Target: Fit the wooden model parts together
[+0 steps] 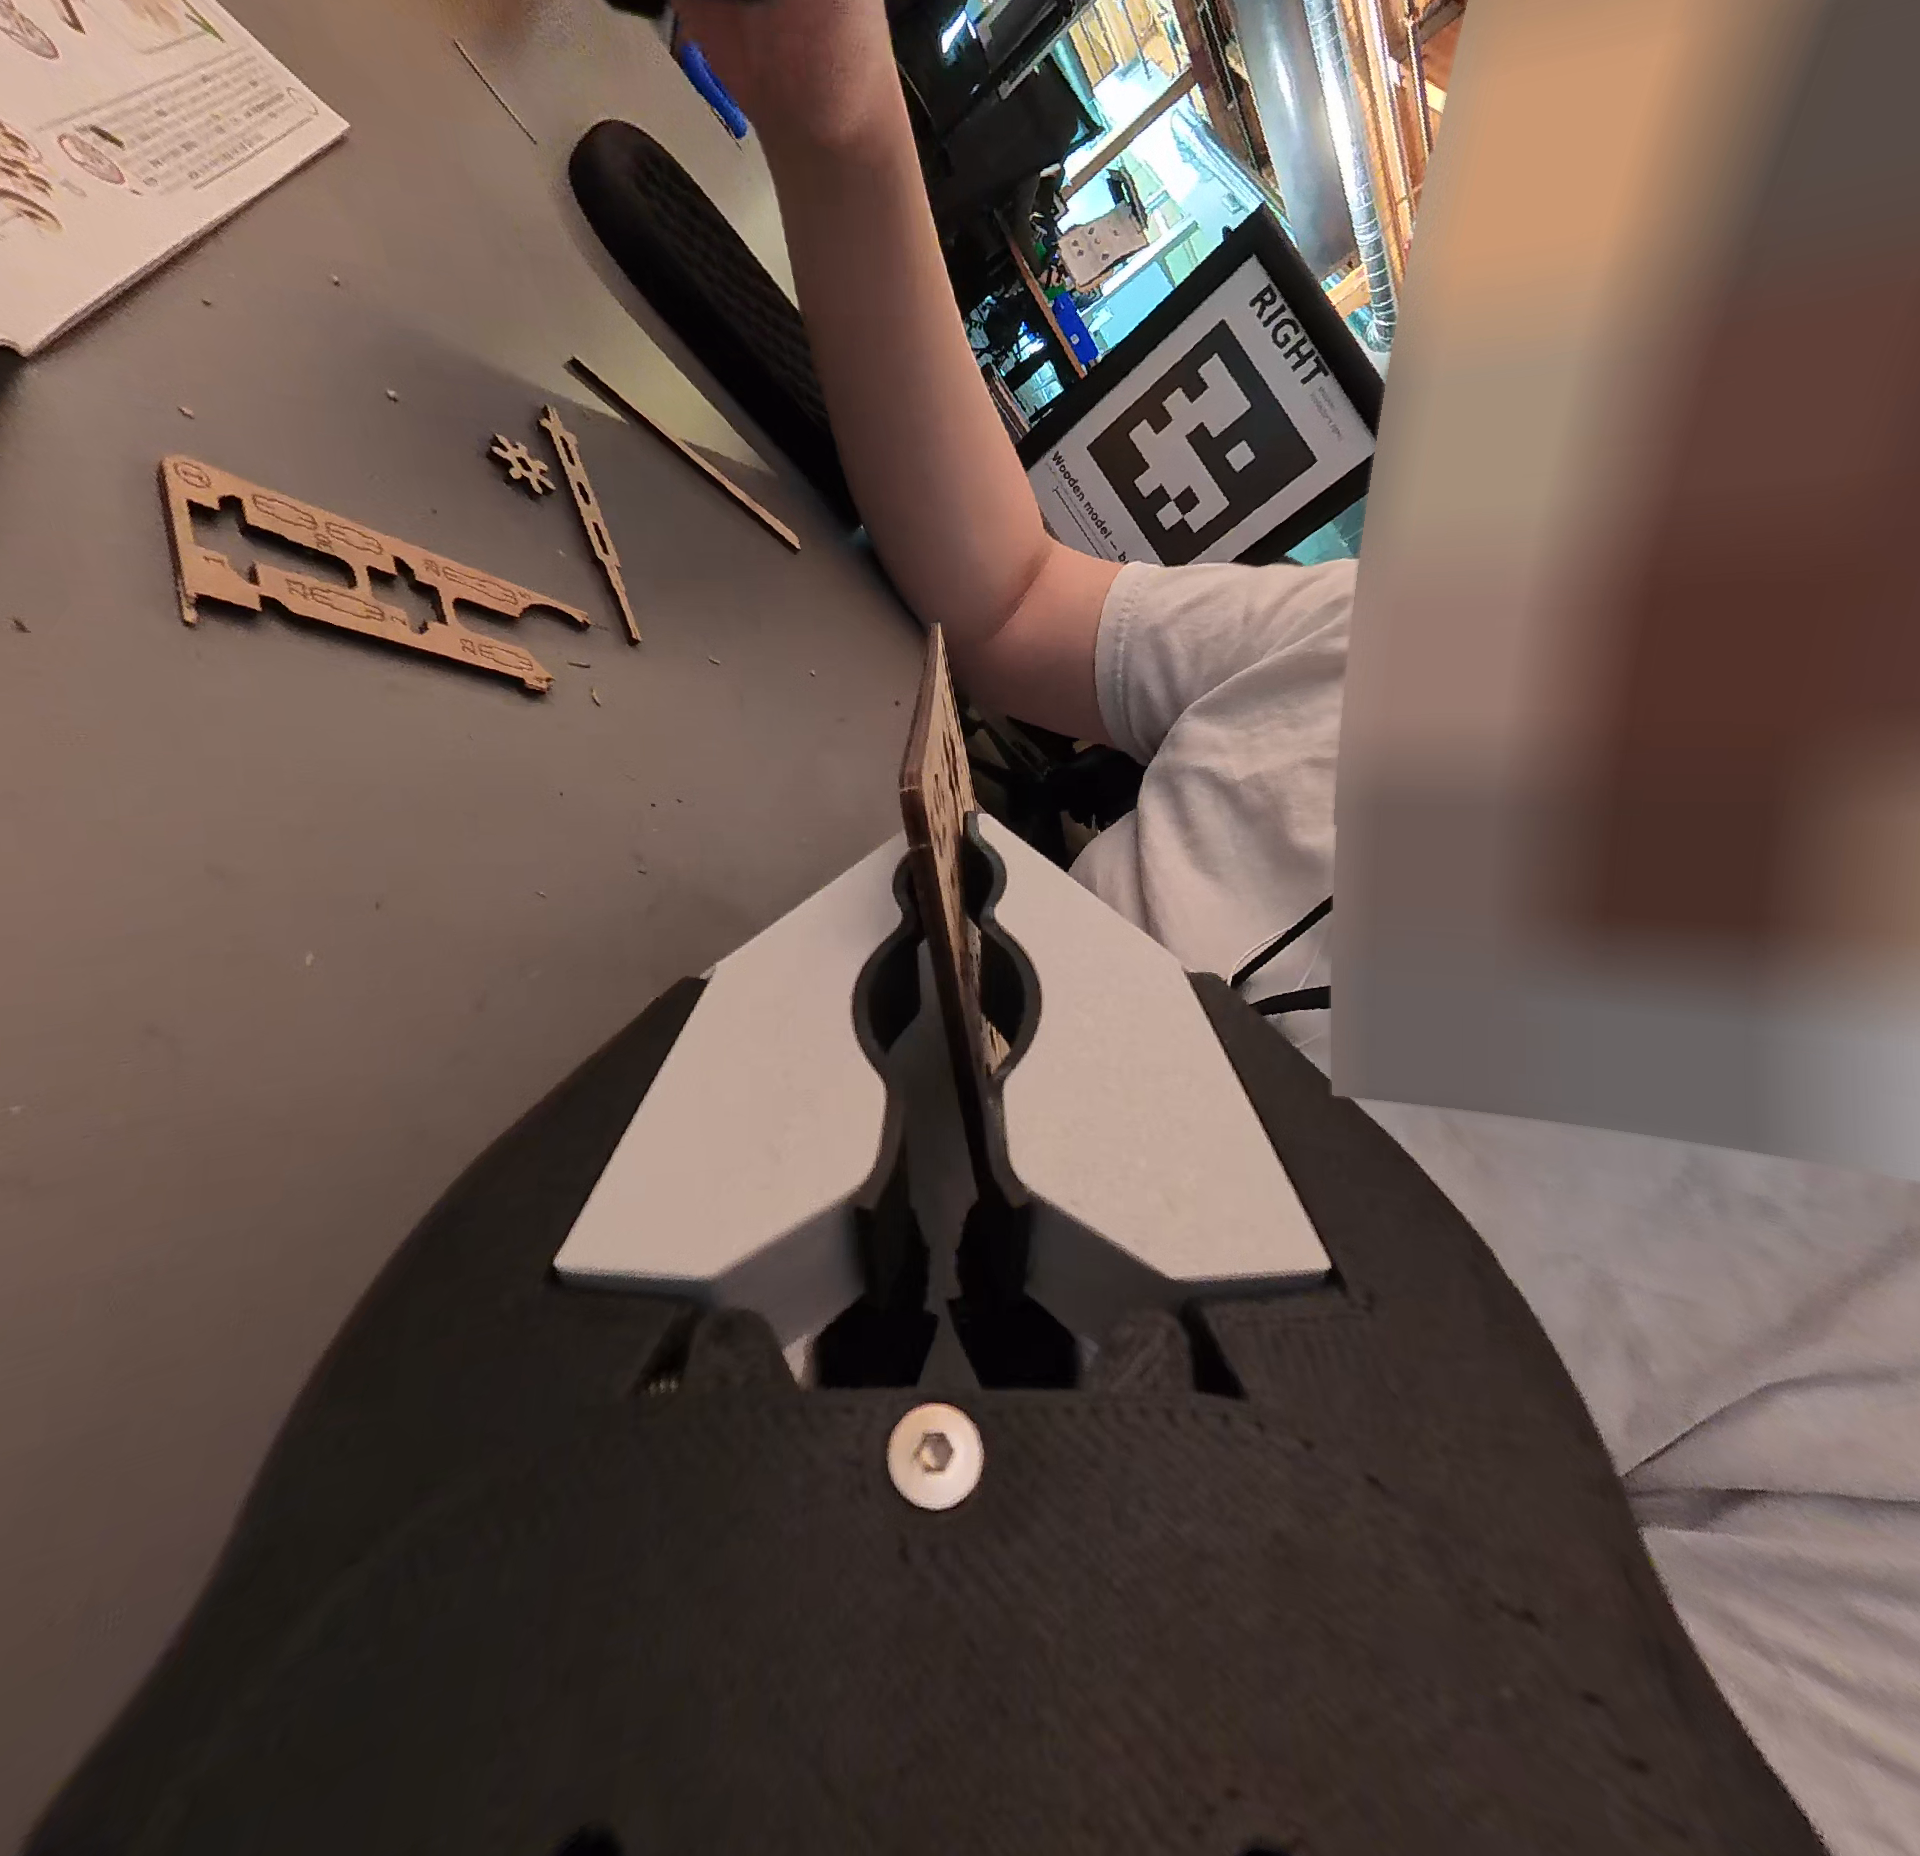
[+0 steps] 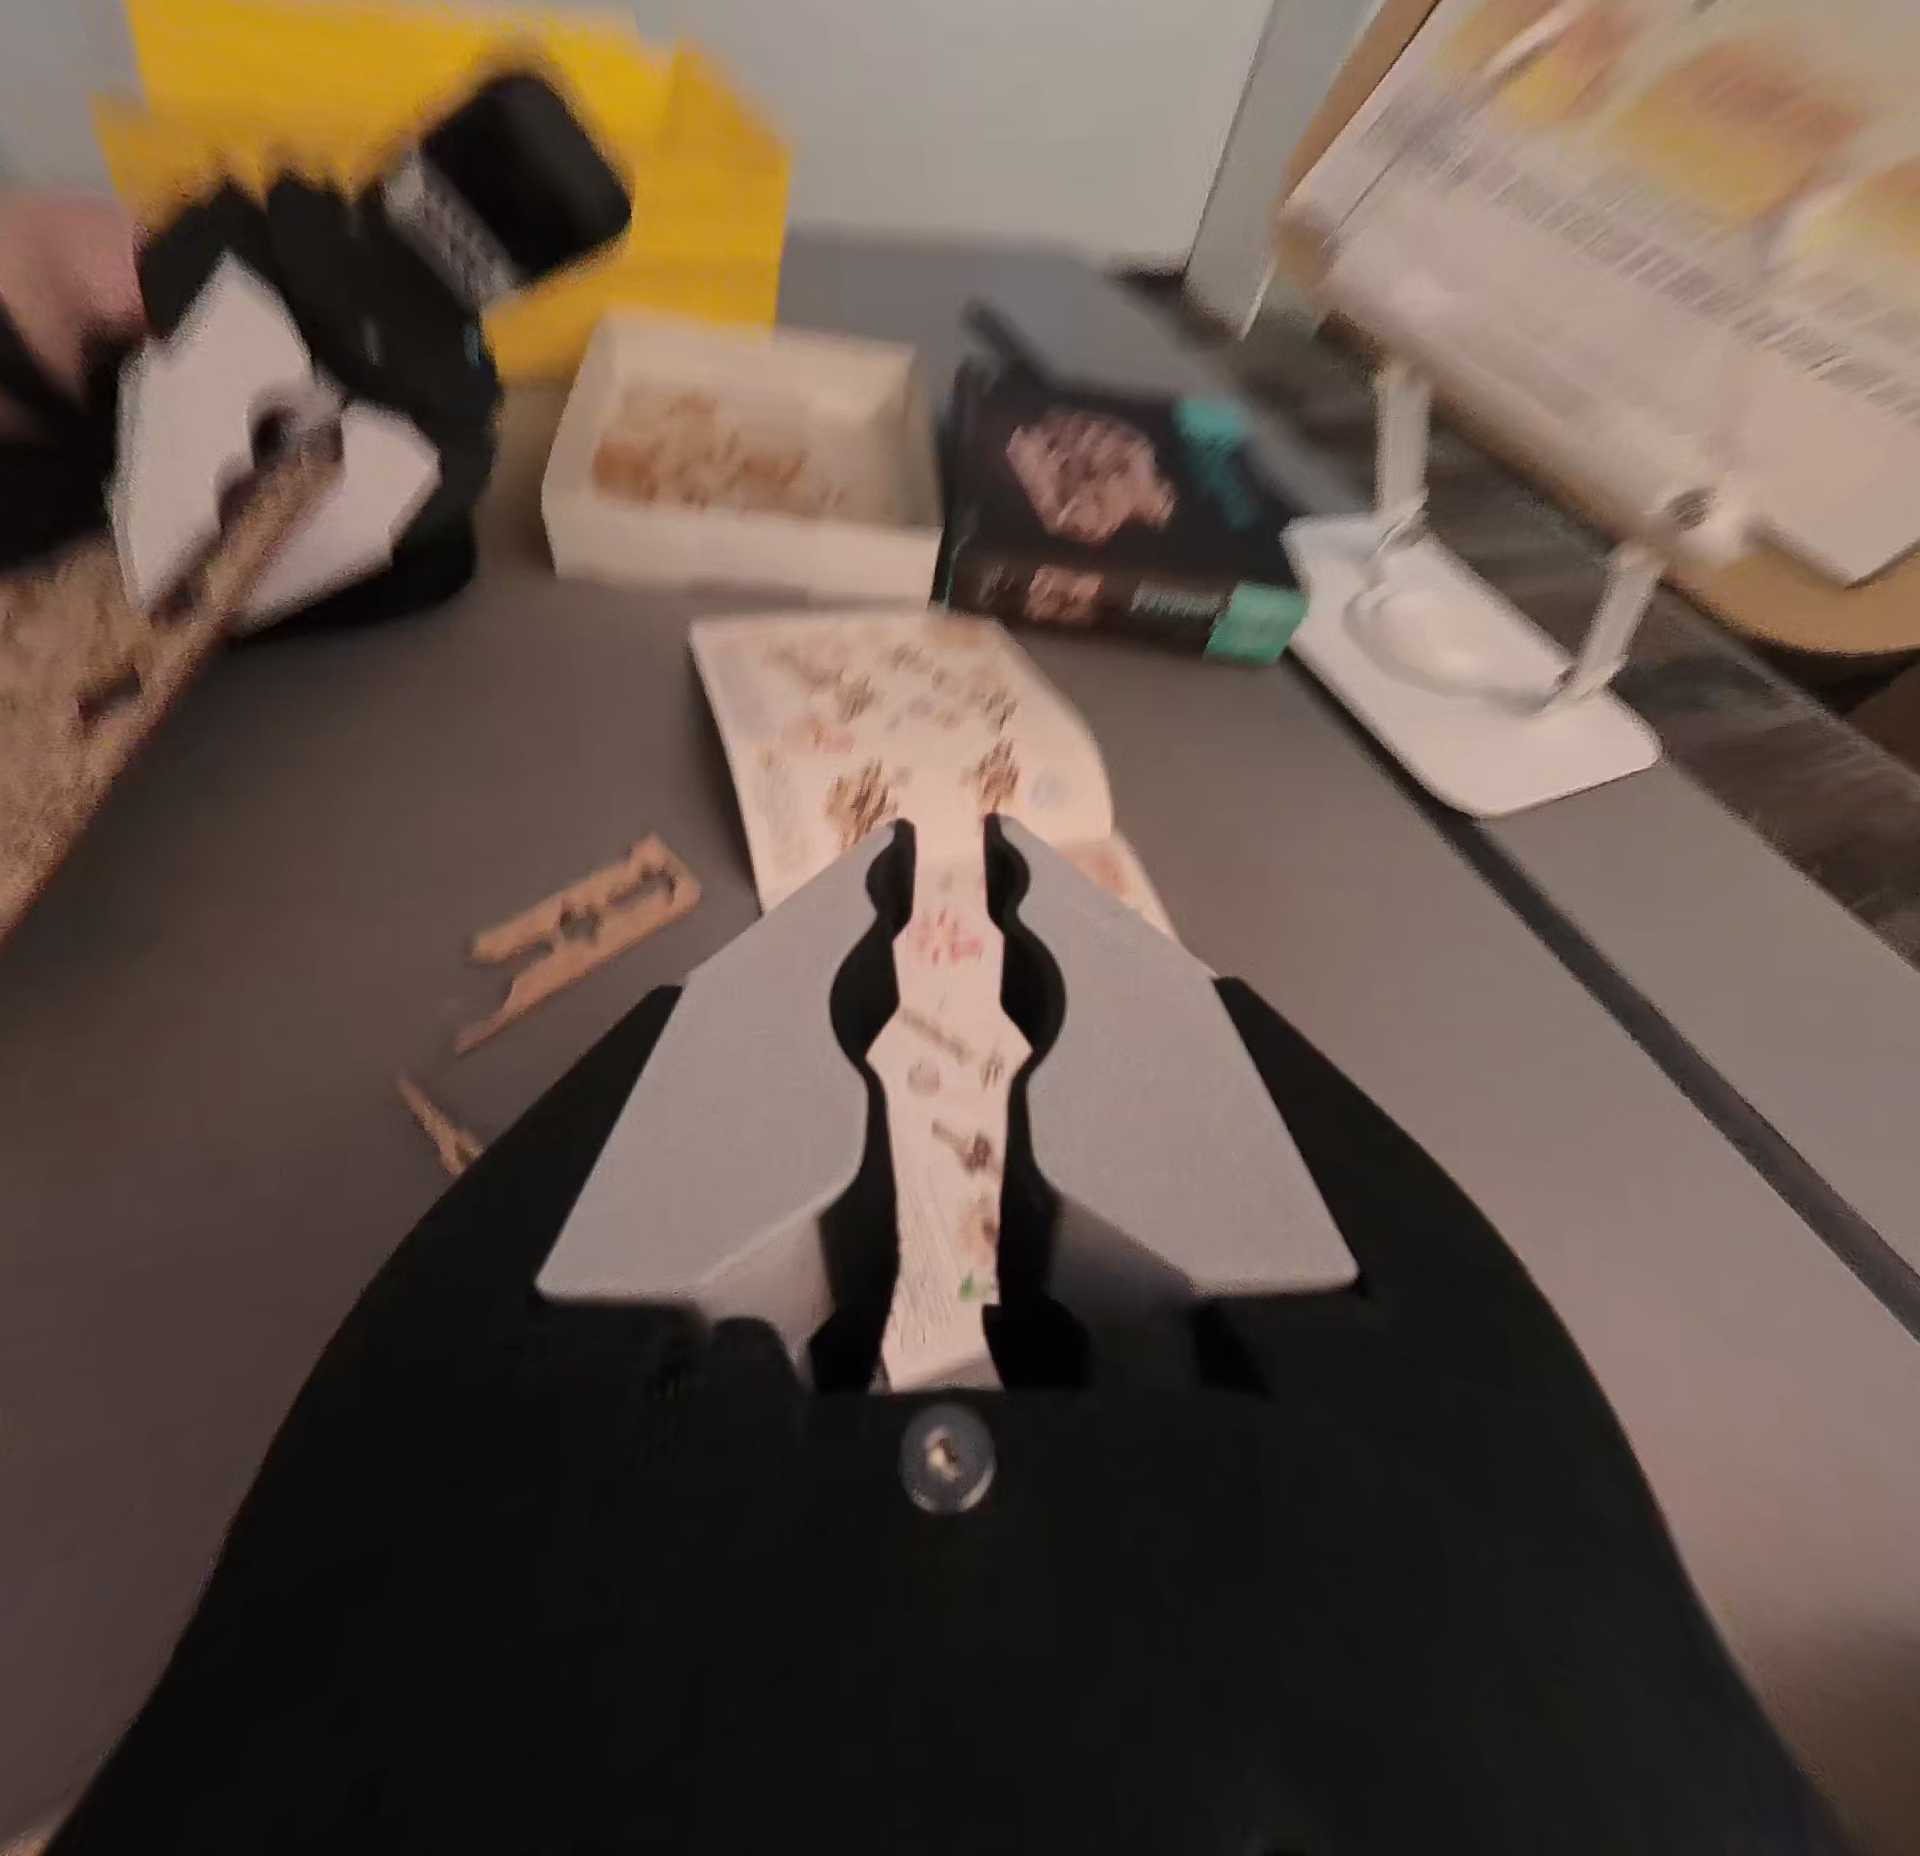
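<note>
1. In the left wrist view, the left gripper (image 1: 940, 850) is clamped on a thin wooden sheet (image 1: 948, 850) that stands on edge between its grey fingers (image 1: 769, 1058), the sheet's tip reaching up past them at frame centre.
2. On the grey table (image 1: 312, 923), left of centre, lies a flat cut-out wooden frame (image 1: 343, 570) with long slots; just to its right lie a small gear-shaped piece (image 1: 520, 463) and a narrow slotted strip (image 1: 590, 528), apart from each other.
3. A thin wooden stick (image 1: 686, 452) lies further right, beside a black textured pad (image 1: 707, 300).
4. The upper left corner shows a printed instruction sheet (image 1: 135, 133) with drawings and small print; its wording is left unquoted.
5. A framed card (image 1: 1216, 435) with a black-and-white square marker and printed words stands right of centre, behind a person's bare forearm (image 1: 914, 372).
6. In the blurred right wrist view, the right gripper (image 2: 945, 840) has its jaws narrowly apart and holds nothing; the instruction sheet (image 2: 894, 726) shows through the gap.
7. At upper left there, the left gripper (image 2: 281, 456) appears with the wooden sheet (image 2: 135, 663) slanting towards the left edge.
8. A white tray (image 2: 738, 549) of wooden bits, a dark printed box (image 2: 1101, 518) and a white stand (image 2: 1455, 663) sit across the upper half; loose wooden pieces (image 2: 582, 923) lie left of centre.
</note>
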Demonstrator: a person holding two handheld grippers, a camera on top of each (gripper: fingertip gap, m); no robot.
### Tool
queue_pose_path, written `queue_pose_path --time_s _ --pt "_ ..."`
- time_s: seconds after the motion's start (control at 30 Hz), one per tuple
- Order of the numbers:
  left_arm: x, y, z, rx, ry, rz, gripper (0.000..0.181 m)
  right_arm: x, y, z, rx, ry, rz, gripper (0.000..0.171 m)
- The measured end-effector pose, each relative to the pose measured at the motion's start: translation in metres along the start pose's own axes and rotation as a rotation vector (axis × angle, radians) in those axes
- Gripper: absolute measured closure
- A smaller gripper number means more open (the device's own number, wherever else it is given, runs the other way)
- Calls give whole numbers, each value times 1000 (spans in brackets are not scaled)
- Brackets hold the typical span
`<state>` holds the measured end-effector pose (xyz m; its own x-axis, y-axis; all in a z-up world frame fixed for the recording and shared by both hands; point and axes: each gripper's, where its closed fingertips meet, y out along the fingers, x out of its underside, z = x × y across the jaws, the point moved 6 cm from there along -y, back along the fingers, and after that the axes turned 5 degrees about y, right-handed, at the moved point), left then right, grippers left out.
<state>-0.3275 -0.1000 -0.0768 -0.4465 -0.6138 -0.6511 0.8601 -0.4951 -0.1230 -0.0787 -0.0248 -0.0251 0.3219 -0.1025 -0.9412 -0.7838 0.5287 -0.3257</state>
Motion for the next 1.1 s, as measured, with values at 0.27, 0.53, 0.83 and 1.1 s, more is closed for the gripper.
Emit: queue_pose_path --time_s 0.27,0.53,0.83,1.1 --pt "1 0 -5 -11 -16 -1 180 -16 -30 33 289 101 382 158" --pt "-2 1 -3 -43 14 8 179 -6 -18 35 322 133 372 159" --pt "-18 17 -1 11 29 -71 180 -2 -11 32 307 111 344 160" --pt "-48 39 -10 107 46 -218 181 -2 -25 41 352 151 398 159"
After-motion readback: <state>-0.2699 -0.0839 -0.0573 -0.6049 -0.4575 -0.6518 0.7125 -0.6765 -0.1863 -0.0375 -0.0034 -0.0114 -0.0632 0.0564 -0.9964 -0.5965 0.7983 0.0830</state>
